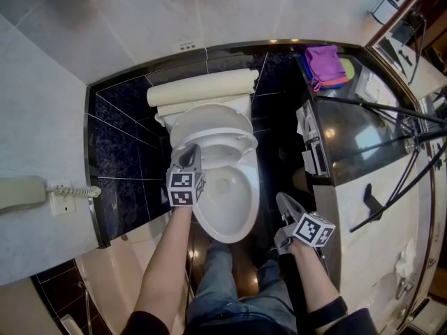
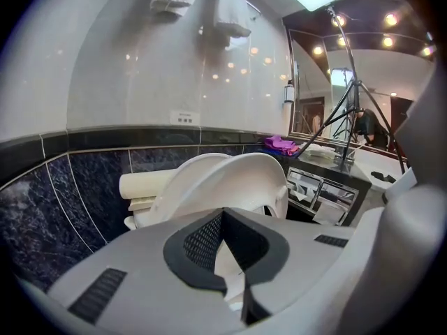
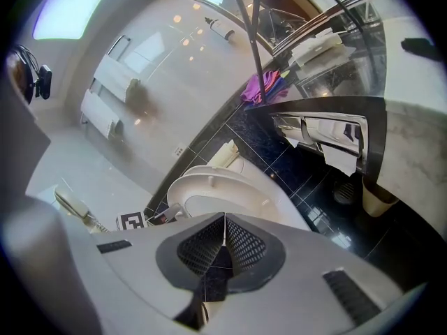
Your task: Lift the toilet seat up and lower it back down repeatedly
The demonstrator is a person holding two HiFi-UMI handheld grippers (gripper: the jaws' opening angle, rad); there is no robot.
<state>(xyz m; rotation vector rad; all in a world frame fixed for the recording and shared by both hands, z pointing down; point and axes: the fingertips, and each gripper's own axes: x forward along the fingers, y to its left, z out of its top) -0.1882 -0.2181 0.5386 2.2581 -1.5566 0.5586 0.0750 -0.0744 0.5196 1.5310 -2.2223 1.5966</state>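
The white toilet (image 1: pixel 230 211) stands against the dark tiled wall, and I look down into its open bowl. Its seat (image 1: pixel 241 142) (image 2: pixel 244 176) (image 3: pixel 209 187) is tilted up, with the lid (image 1: pixel 209 117) (image 2: pixel 178 180) raised behind it. My left gripper (image 1: pixel 187 152) (image 2: pixel 222 216) is at the seat's left edge, low in front of it, with the jaws together and nothing clearly between them. Whether it touches the seat I cannot tell. My right gripper (image 1: pixel 282 201) (image 3: pixel 225 218) hangs to the right of the bowl, apart from the toilet, shut and empty.
A cream cylinder (image 1: pixel 202 86) lies on the tank. A dark counter (image 1: pixel 349 131) at the right carries a purple cloth (image 1: pixel 321 63) and paper holders (image 1: pixel 311 145). Tripod legs (image 1: pixel 391 107) cross above it. A wall phone (image 1: pixel 21 190) hangs at the left. A small bin (image 3: pixel 377 201) stands on the floor.
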